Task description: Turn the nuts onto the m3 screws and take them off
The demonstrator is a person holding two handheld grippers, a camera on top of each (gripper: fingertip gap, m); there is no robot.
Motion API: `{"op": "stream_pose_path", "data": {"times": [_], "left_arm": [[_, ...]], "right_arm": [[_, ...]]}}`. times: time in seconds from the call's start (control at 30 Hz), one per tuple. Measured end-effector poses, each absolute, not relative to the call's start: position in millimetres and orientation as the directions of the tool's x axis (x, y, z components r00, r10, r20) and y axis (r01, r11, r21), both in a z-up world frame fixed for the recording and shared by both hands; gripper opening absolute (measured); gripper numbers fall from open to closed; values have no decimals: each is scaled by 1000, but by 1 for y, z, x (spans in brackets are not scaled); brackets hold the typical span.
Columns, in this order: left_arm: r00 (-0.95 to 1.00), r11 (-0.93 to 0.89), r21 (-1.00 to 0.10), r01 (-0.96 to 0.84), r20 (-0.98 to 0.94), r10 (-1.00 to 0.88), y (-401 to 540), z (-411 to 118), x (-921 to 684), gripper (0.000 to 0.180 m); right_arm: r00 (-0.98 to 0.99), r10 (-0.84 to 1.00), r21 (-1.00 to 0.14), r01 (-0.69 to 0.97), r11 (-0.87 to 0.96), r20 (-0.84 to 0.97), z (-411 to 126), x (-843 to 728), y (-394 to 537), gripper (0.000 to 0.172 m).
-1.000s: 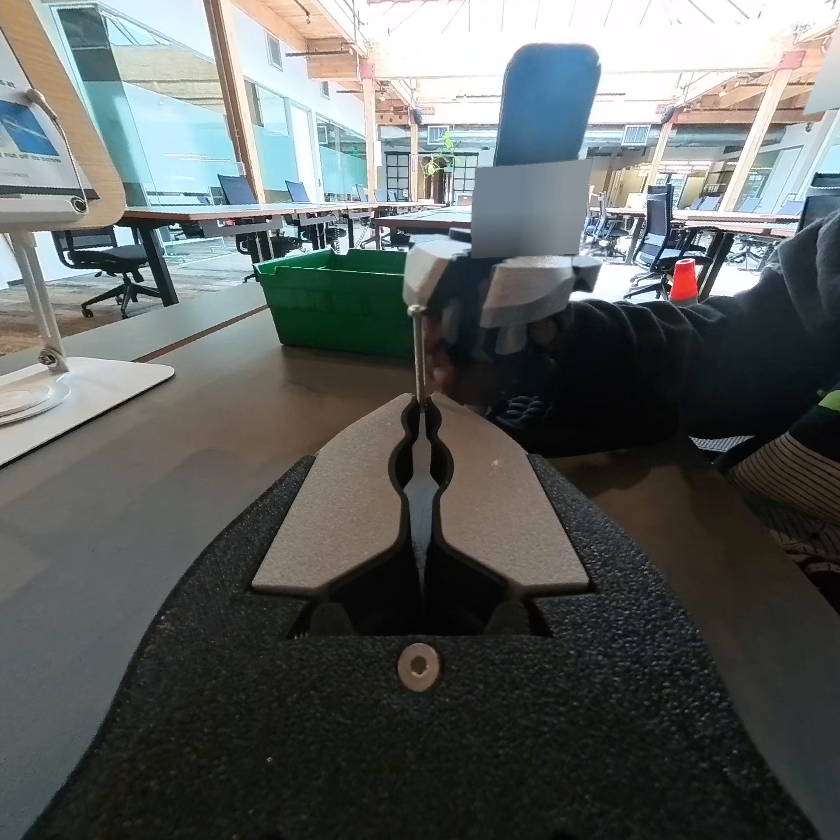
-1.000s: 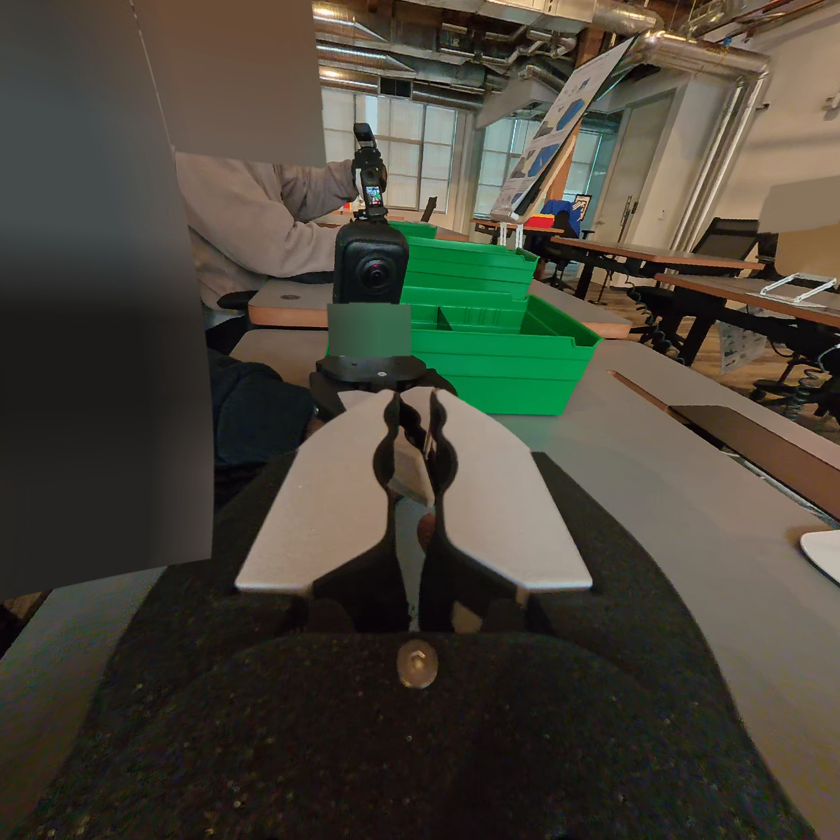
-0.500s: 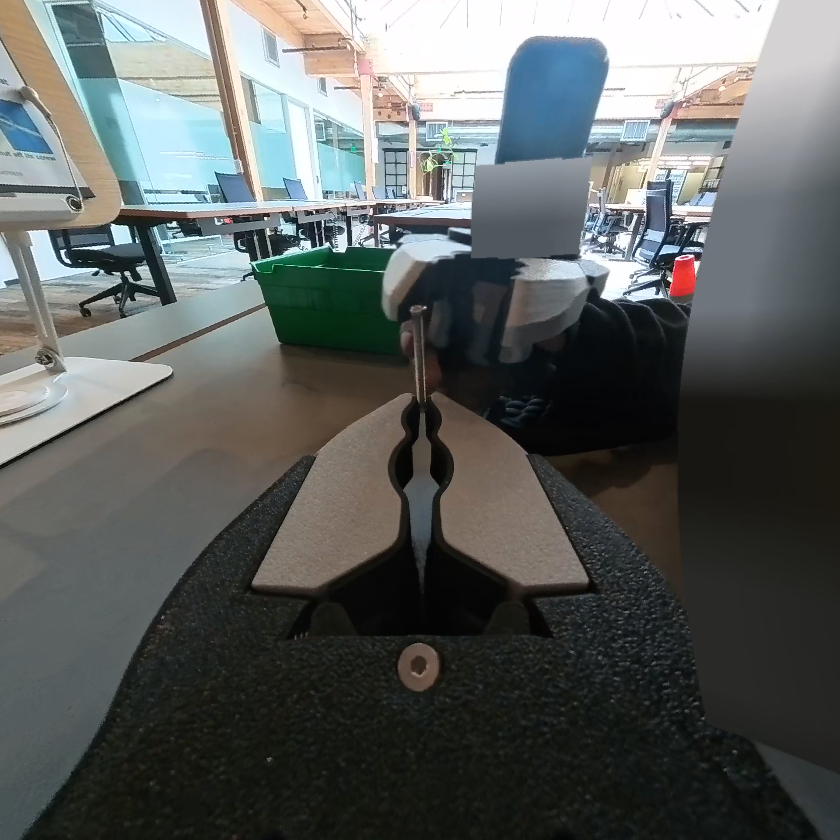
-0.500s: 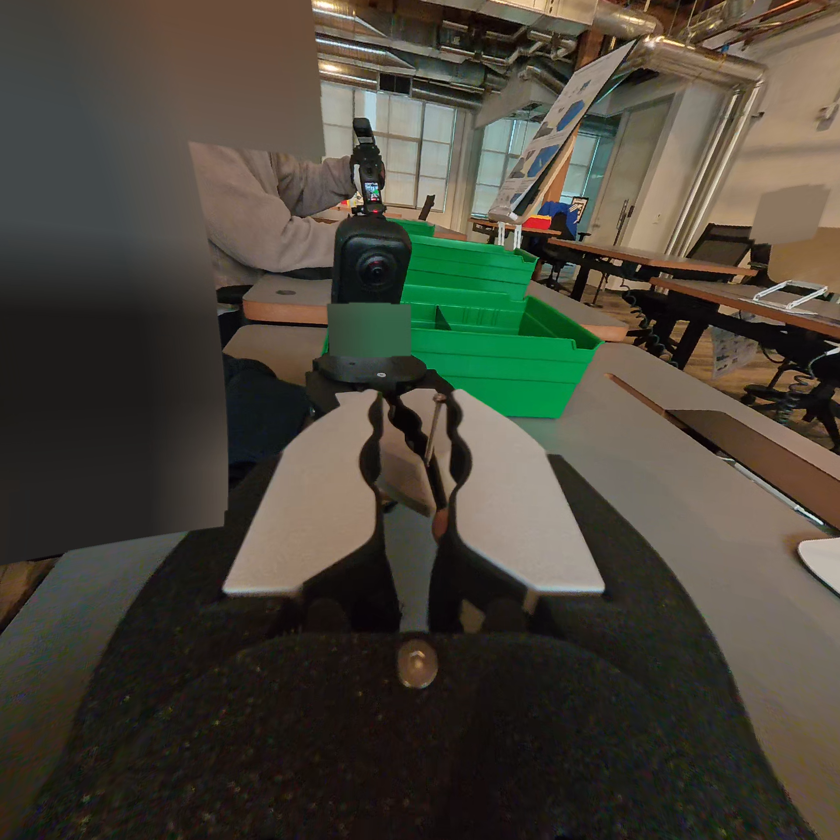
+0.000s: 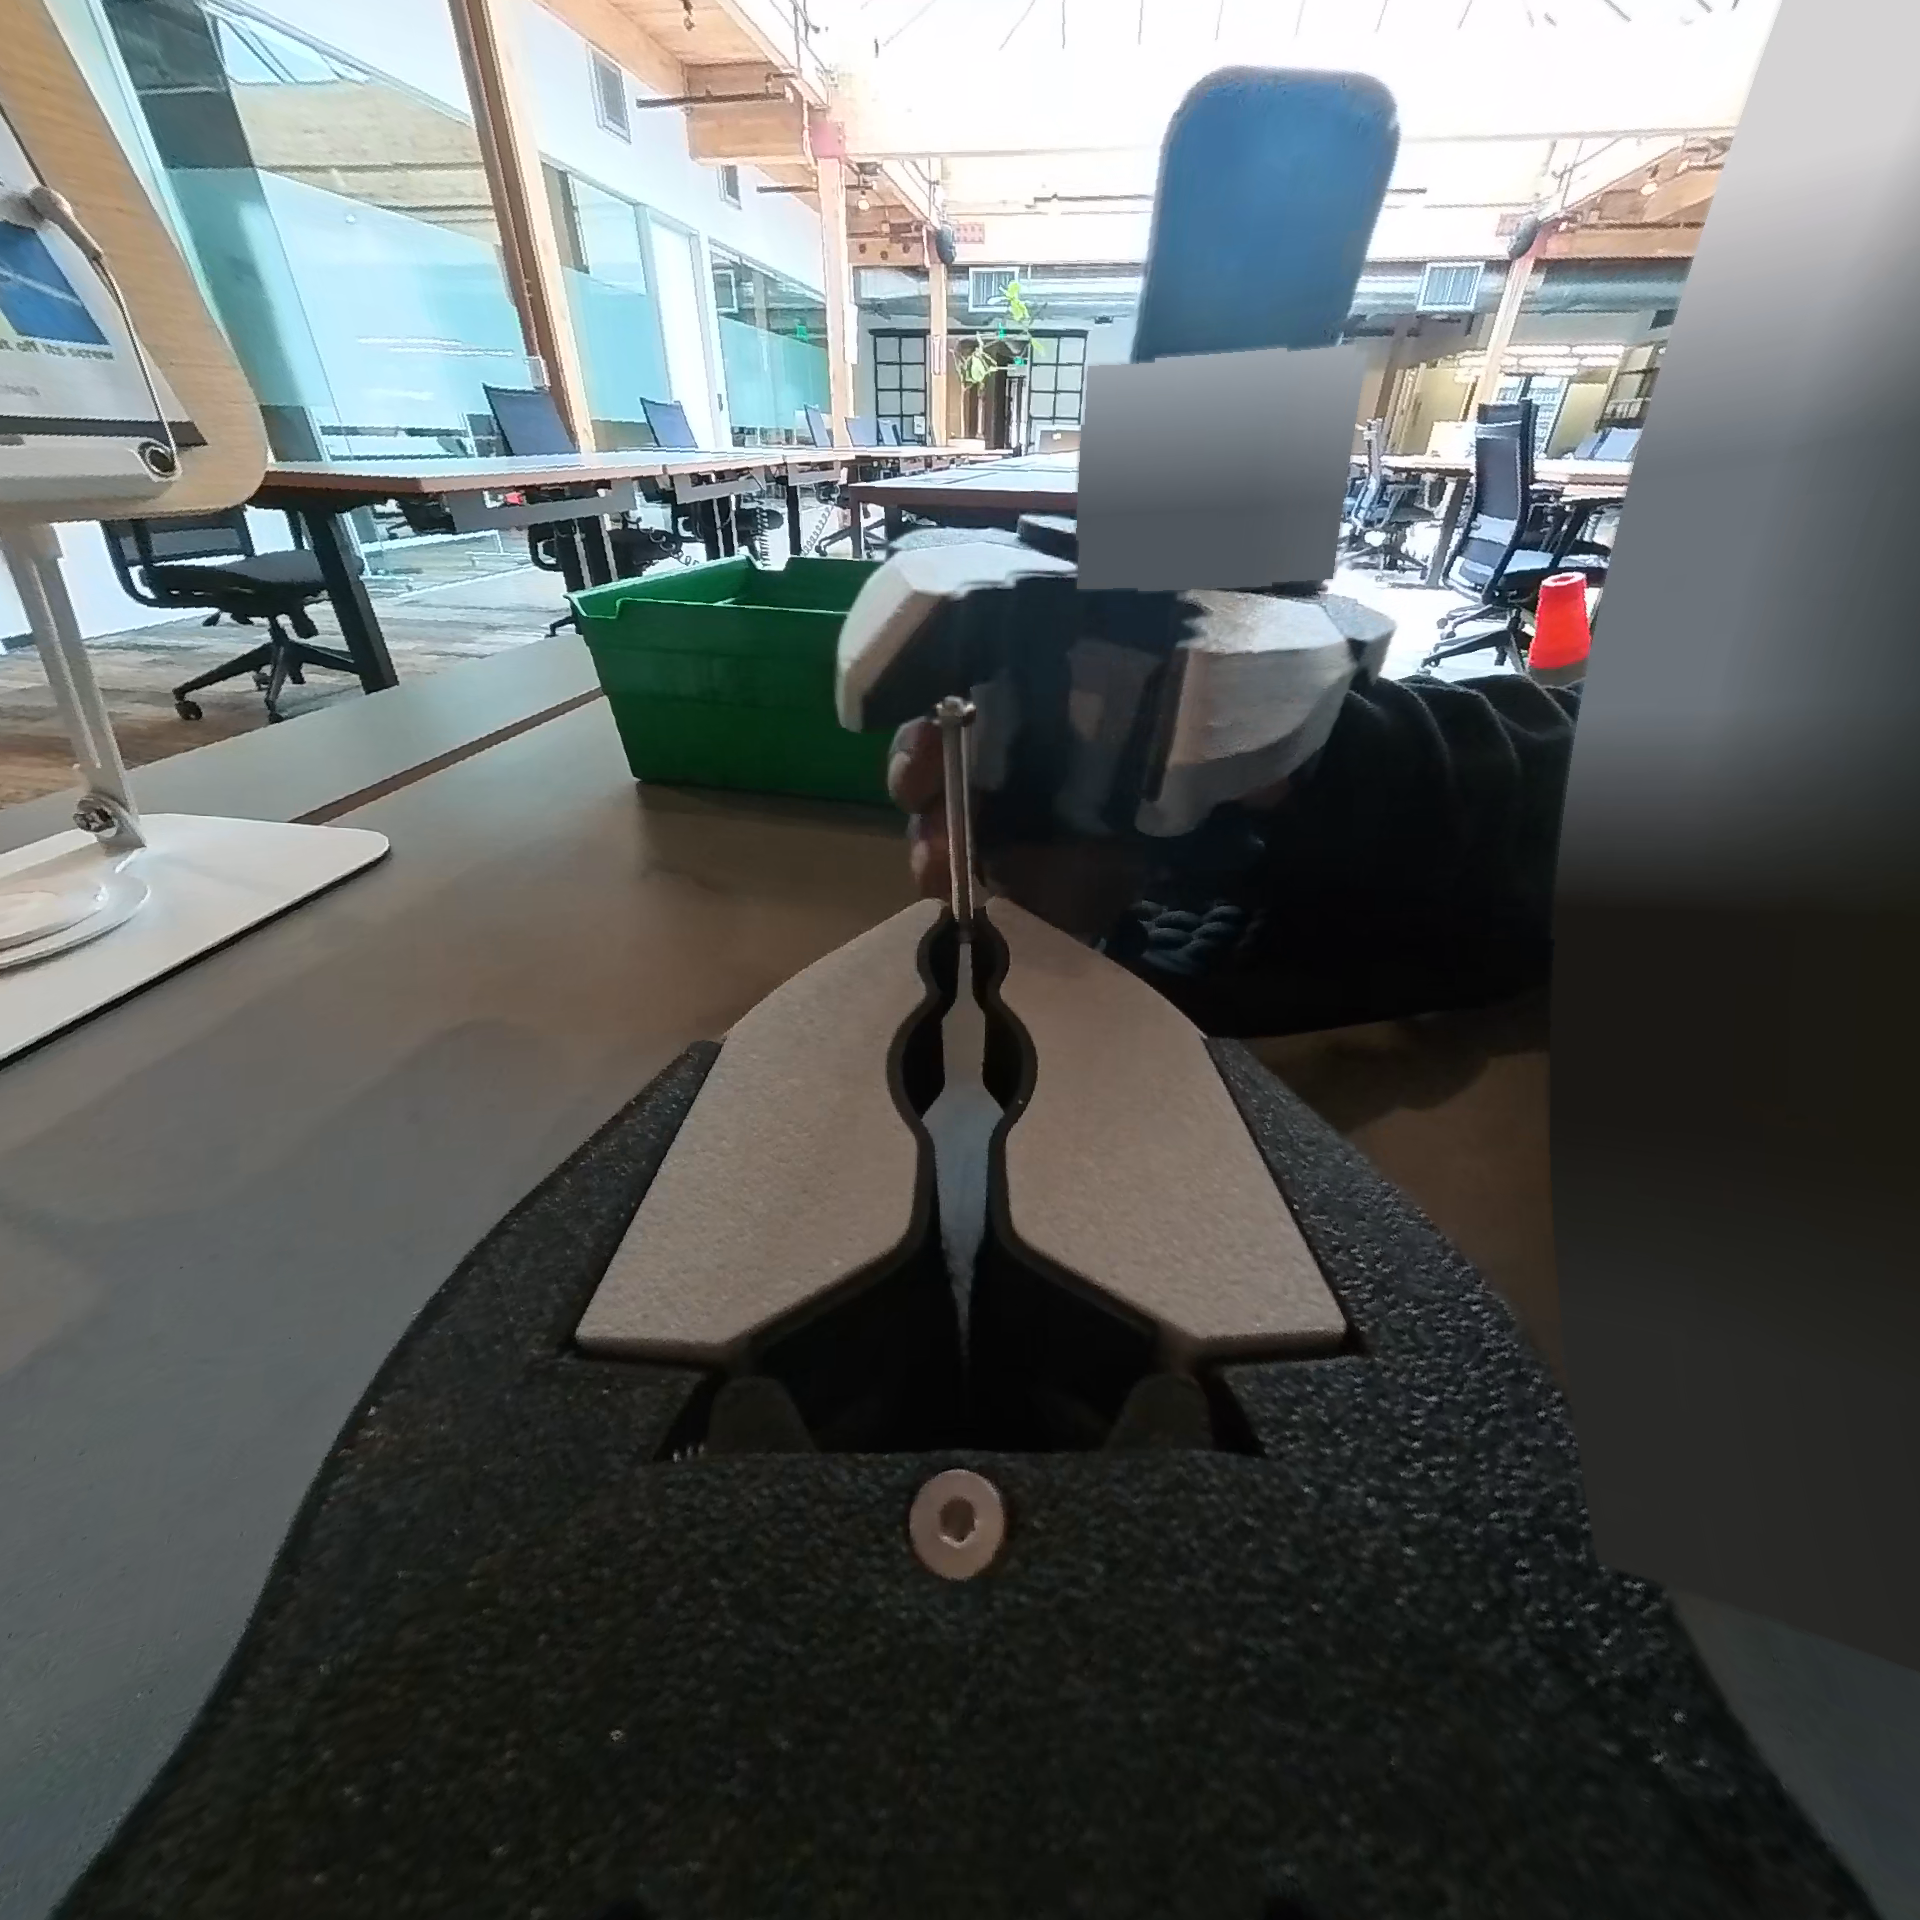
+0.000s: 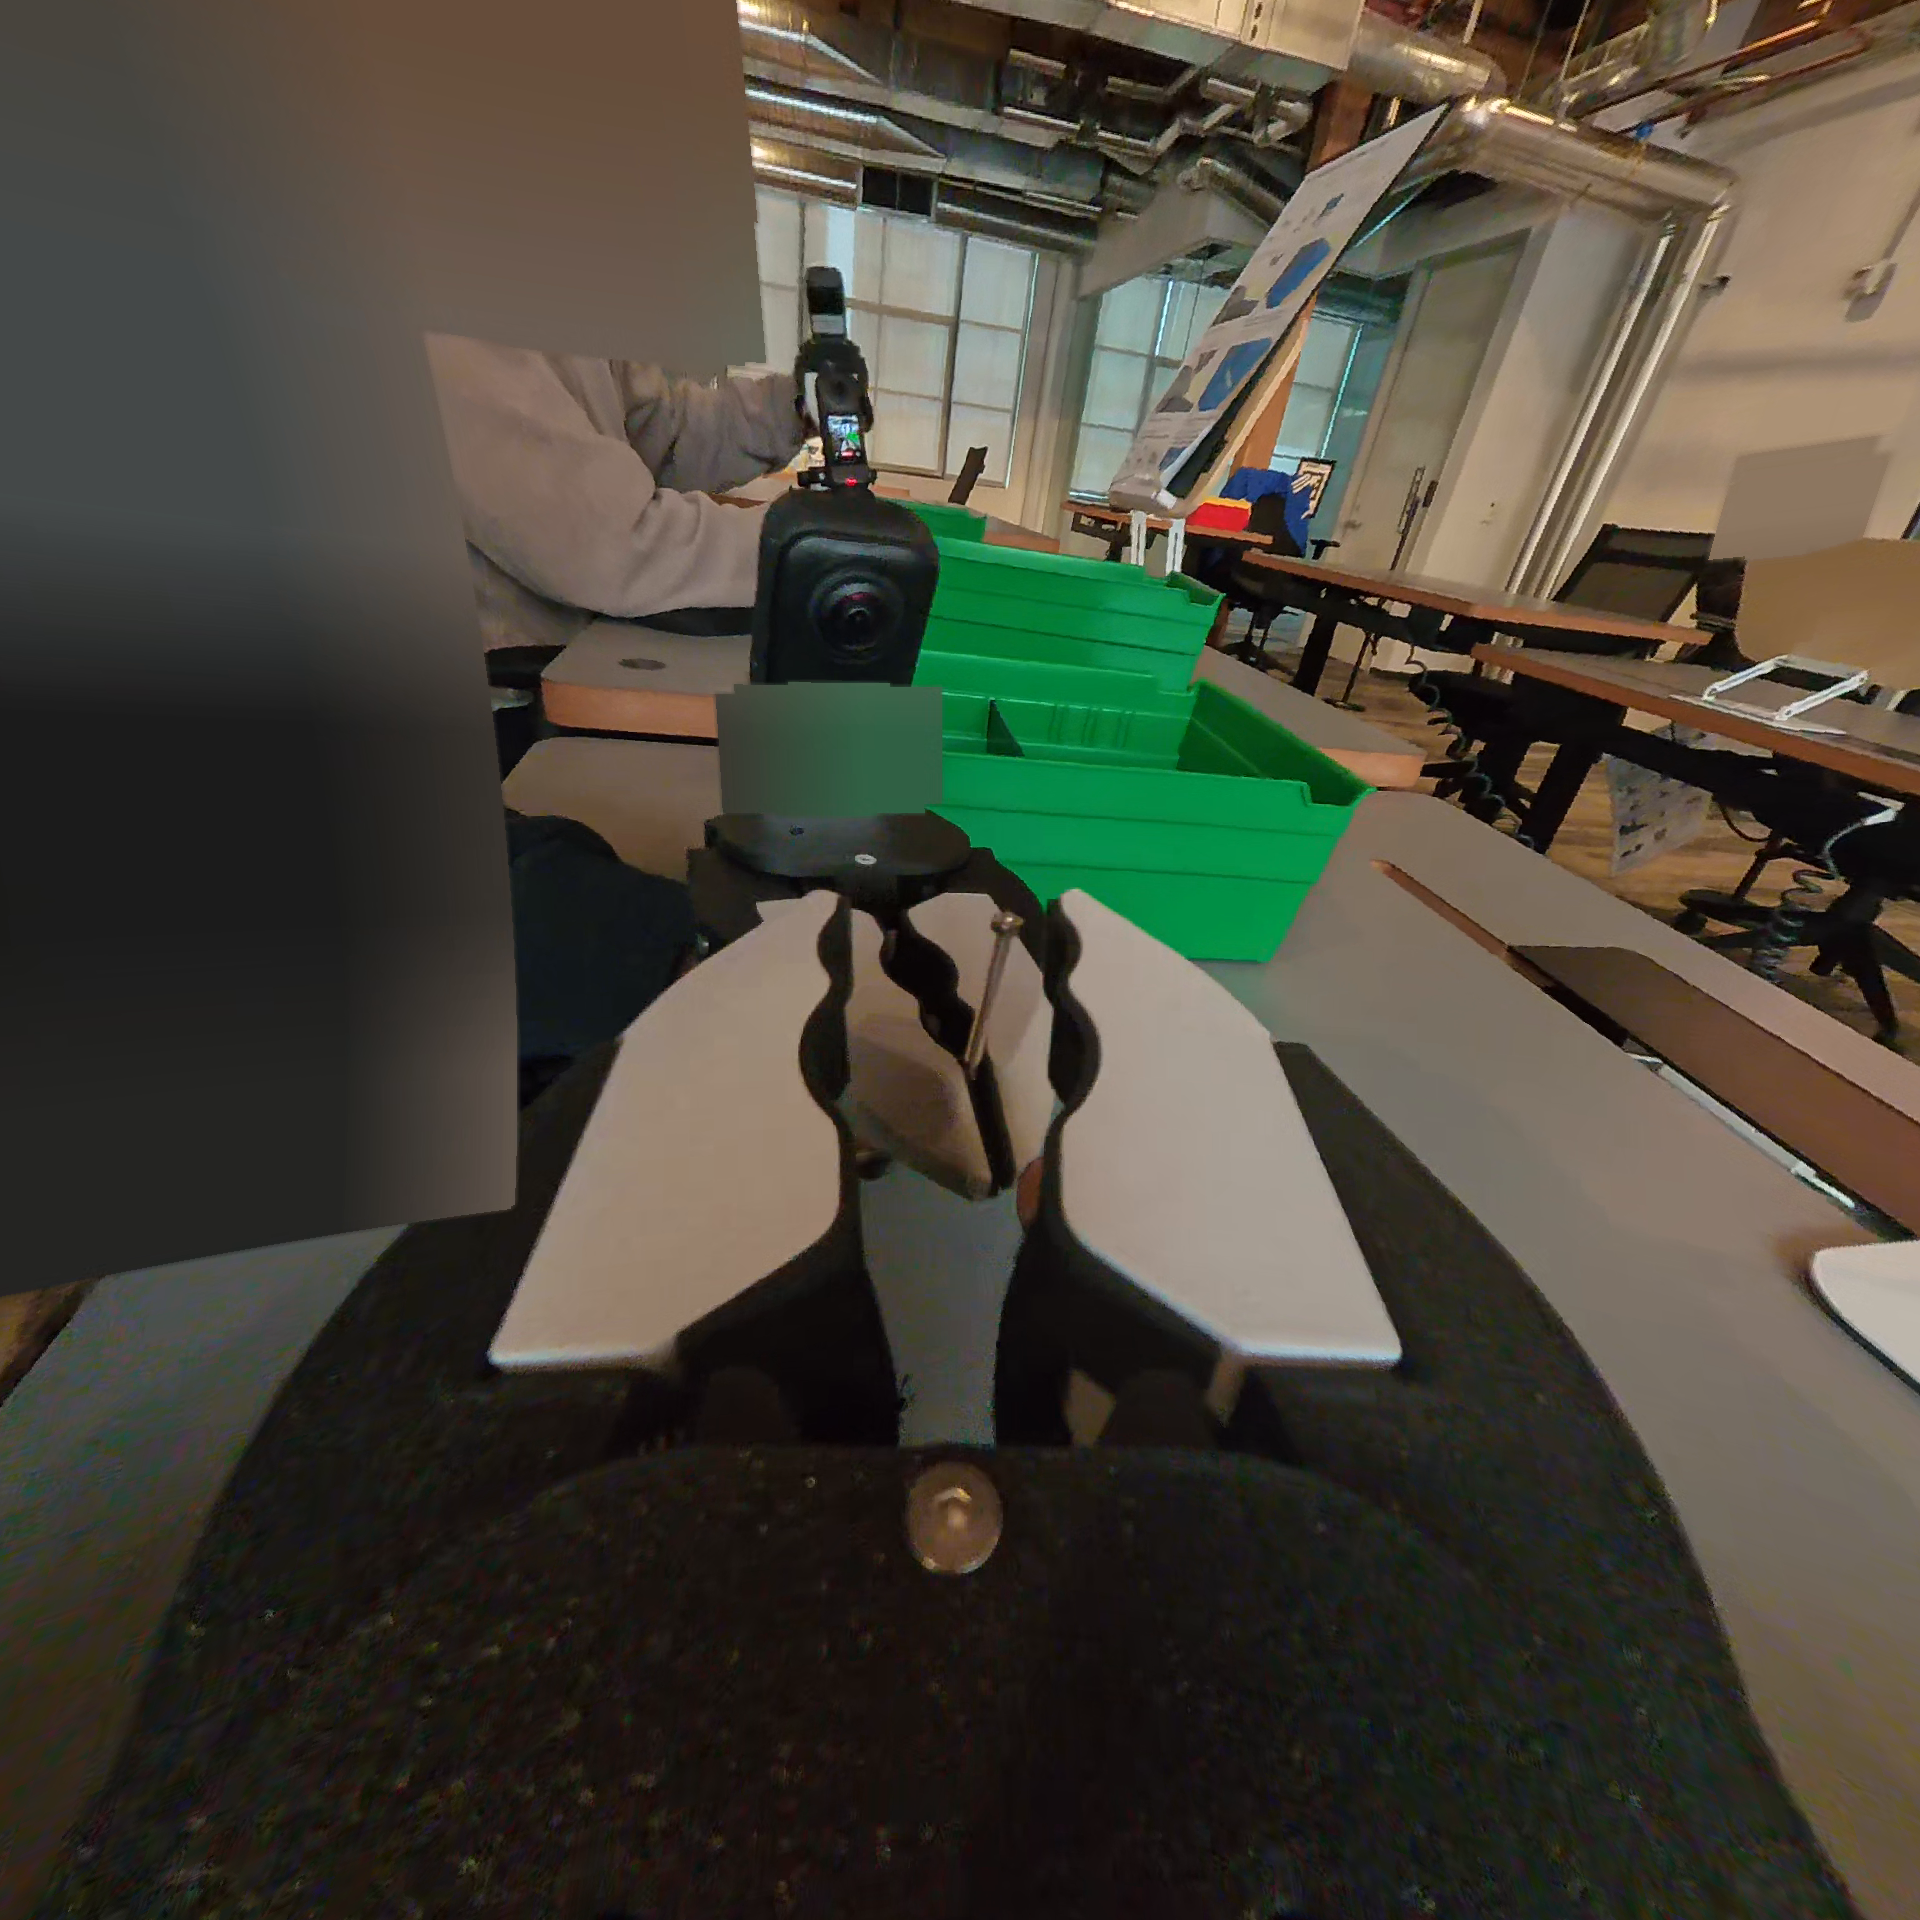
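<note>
Left gripper [image 5: 966,920]: fingers pressed together at the tips, pinching the lower end of a screw [image 5: 958,821].
Screw: thin, silver, standing upright out of the left fingertips, head on top; seen from the right wrist [image 6: 992,987] it leans slightly and sits between the right fingers, nearer the right-hand one.
Right gripper [image 6: 951,909]: fingers spread apart, one on each side of the screw; a gap shows between each pad and the screw, nothing gripped.
Right gripper seen from the left wrist [image 5: 1081,675]: facing the left fingers, just beyond and above the screw head, pale fingers apart.
Nut: cannot tell; none made out on the screw shaft in either view.
Hand: fingertips [image 5: 920,769] show just behind the screw, under the right gripper.
Sleeve [image 5: 1434,831]: dark, resting on the table to the right of the left fingers.
Green bin [image 5: 727,675]: on the table beyond the fingertips, left of the screw; from the right wrist [image 6: 1143,831] it sits beyond and right.
Table [image 5: 364,1039]: grey-brown, under both grippers.
White stand base [image 5: 187,894]: far left of the left fingers.
</note>
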State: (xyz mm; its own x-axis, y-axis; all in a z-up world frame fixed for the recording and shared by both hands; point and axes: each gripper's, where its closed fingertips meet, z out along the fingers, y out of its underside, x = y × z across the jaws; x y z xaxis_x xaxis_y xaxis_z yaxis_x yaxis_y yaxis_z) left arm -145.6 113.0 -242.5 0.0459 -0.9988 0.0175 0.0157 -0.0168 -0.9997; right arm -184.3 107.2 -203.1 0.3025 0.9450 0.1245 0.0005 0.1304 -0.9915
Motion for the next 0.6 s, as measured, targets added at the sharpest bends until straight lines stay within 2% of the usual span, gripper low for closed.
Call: {"op": "stream_pose_path", "data": {"times": [0.2,0.3,0.47,0.53,0.6], "left_arm": [[60,-29,-999,33,31,-998,116,-241,-147,1],[54,-25,-999,27,27,-998,115,-241,-147,1],[50,-22,-1000,21,23,-998,114,-242,-146,1],[53,-24,-999,24,26,-998,114,-242,-146,1],[57,-26,-999,25,27,-998,115,-241,-147,1]], "right_arm": [[312,943,-993,6,117,113,-202,-174,108,10],[332,938,-993,-30,118,101,-197,-171,111,11],[313,942,-991,-12,133,123,-202,-181,109,30],[301,945,-991,2,133,127,-204,-183,106,29],[305,945,-992,2,126,120,-203,-181,107,18]]}}
